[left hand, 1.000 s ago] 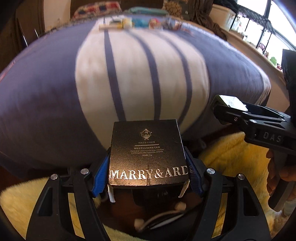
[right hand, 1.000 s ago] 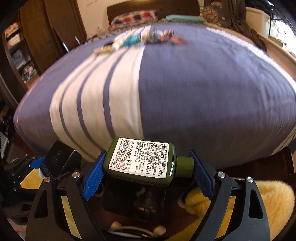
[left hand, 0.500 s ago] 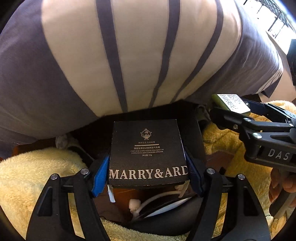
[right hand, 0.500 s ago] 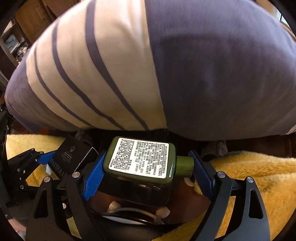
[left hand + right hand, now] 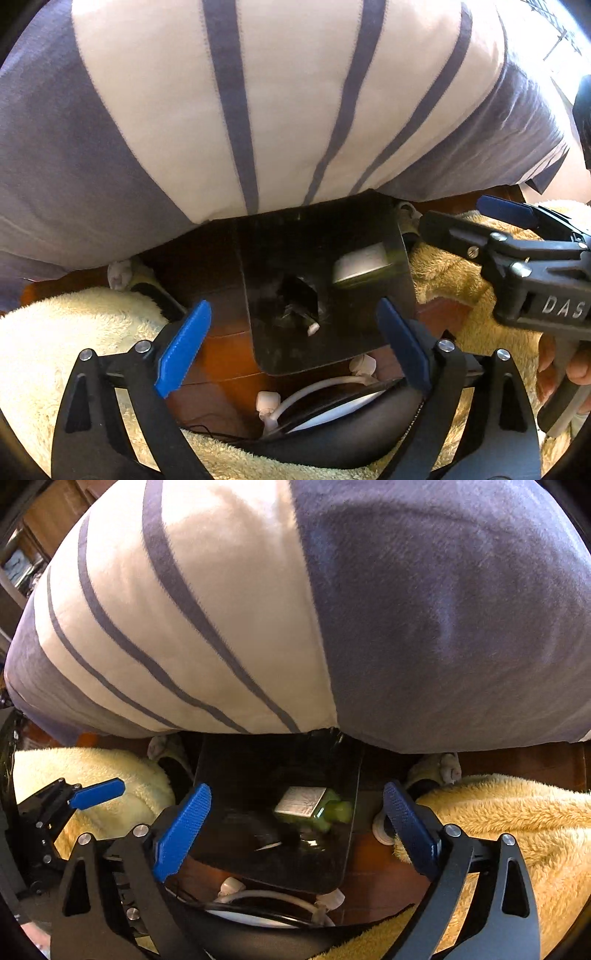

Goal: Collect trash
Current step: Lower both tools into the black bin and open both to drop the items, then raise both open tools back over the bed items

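A black trash bin (image 5: 369, 339) stands on the floor at the foot of the bed, also in the right wrist view (image 5: 347, 834). A green bottle with a white label (image 5: 306, 805) lies inside it, seen blurred in the left wrist view (image 5: 360, 264). The black box is not clearly visible inside the dark bin. My left gripper (image 5: 291, 339) is open and empty above the bin. My right gripper (image 5: 295, 819) is open and empty above the bin too; it shows at the right of the left wrist view (image 5: 476, 221), and the left gripper shows at the left of the right wrist view (image 5: 94, 794).
The bed with a purple and white striped cover (image 5: 258, 110) fills the upper half of both views (image 5: 295, 609). Yellow fluffy fabric (image 5: 498, 819) lies on both sides of the bin on a wooden floor (image 5: 218, 369). A white cable (image 5: 317, 391) lies in front.
Both grippers have opened. The black MARRY&ARD box left my left gripper and the green bottle left my right gripper; the bottle now lies in the bin.
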Demonstrator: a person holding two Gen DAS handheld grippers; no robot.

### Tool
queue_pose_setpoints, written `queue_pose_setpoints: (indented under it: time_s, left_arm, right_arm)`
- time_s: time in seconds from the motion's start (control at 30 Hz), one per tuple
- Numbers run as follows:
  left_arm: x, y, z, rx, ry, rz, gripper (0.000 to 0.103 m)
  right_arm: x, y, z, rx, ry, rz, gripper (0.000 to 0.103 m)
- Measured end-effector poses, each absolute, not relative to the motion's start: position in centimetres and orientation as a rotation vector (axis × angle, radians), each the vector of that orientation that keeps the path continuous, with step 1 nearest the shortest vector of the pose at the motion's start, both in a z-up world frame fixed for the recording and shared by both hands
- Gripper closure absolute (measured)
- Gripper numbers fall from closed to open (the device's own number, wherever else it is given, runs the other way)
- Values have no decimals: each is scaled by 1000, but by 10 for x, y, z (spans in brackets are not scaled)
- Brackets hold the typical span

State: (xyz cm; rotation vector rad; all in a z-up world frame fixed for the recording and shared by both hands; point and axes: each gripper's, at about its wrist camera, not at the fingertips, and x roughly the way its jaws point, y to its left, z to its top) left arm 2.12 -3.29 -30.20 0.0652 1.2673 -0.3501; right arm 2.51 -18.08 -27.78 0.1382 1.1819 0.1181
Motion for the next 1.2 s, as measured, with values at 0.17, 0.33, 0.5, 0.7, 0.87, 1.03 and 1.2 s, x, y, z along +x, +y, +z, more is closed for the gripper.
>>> queue_pose_setpoints:
  time_s: [0.17, 0.33, 0.5, 0.7, 0.87, 1.03, 1.2]
  left_arm:
    - [21, -29, -289, 85, 1228, -324, 13]
    - [19, -24, -255, 96, 1133, -312, 12]
    - [20, -22, -218, 85, 1041, -313, 10]
    - [40, -16, -176, 79, 951, -295, 10]
    - [66, -15, -148, 97, 893, -273, 10]
    - [104, -14, -132, 75, 867, -253, 10]
    - [145, -12, -124, 54, 859, -243, 10]
  right_arm:
    - [24, -192, -262, 137, 1149, 78, 8]
    - [21, -205, -226, 145, 1057, 63, 8]
    - [21, -214, -182, 145, 942, 57, 8]
    - [40, -227, -143, 129, 840, 29, 6]
    - [68, -236, -123, 116, 788, 10, 6]
    - [110, -246, -118, 112, 776, -16, 6]
    - [149, -254, -118, 105, 778, -23, 7]
